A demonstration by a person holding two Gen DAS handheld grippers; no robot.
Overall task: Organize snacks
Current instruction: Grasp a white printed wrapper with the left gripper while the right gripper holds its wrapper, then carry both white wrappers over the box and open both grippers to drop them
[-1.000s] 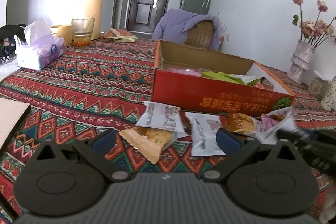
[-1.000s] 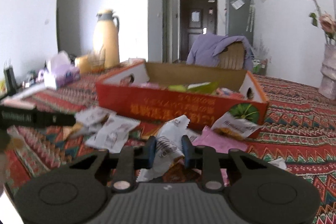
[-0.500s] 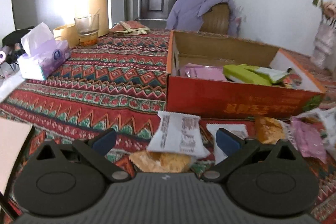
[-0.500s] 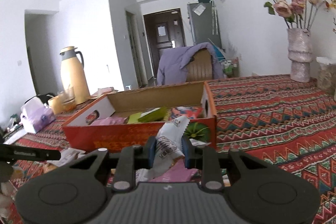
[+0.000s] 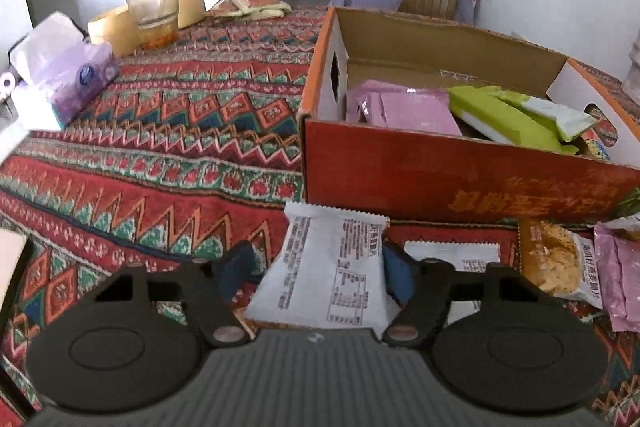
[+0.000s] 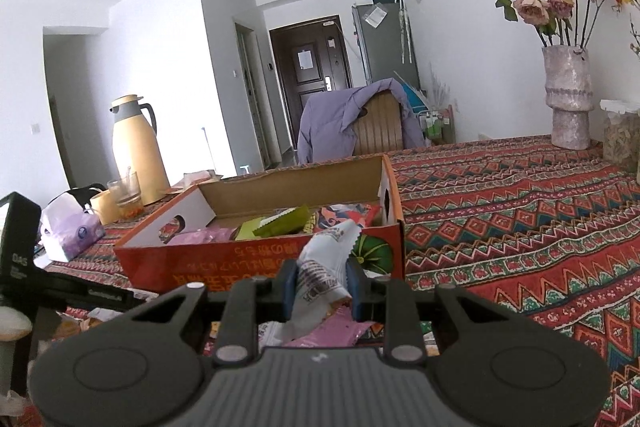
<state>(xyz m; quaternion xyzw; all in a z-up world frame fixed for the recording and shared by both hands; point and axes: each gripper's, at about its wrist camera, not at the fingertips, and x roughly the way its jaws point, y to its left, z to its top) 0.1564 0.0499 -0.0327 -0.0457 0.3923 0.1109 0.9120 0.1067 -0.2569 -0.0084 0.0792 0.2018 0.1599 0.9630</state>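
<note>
A red cardboard box (image 5: 460,175) holds pink and green snack packets. Loose packets lie in front of it on the patterned cloth. My left gripper (image 5: 316,277) is open, its fingers on either side of a white snack packet (image 5: 328,267) that lies just before the box. My right gripper (image 6: 322,285) is shut on a white snack packet (image 6: 320,267) and holds it raised in front of the box (image 6: 256,259), near its right end. The left gripper's body shows at the left of the right wrist view (image 6: 48,287).
A tissue pack (image 5: 60,75), a glass (image 5: 154,15) and a yellow thermos (image 6: 134,147) stand at the back left. A vase of dried roses (image 6: 568,107) stands at the far right. A chair with a purple jacket (image 6: 356,127) is behind the table.
My left gripper has moved forward and down so its fingers now flank the white packet, and they have narrowed. My right gripper has lifted its packet higher and to the right.
</note>
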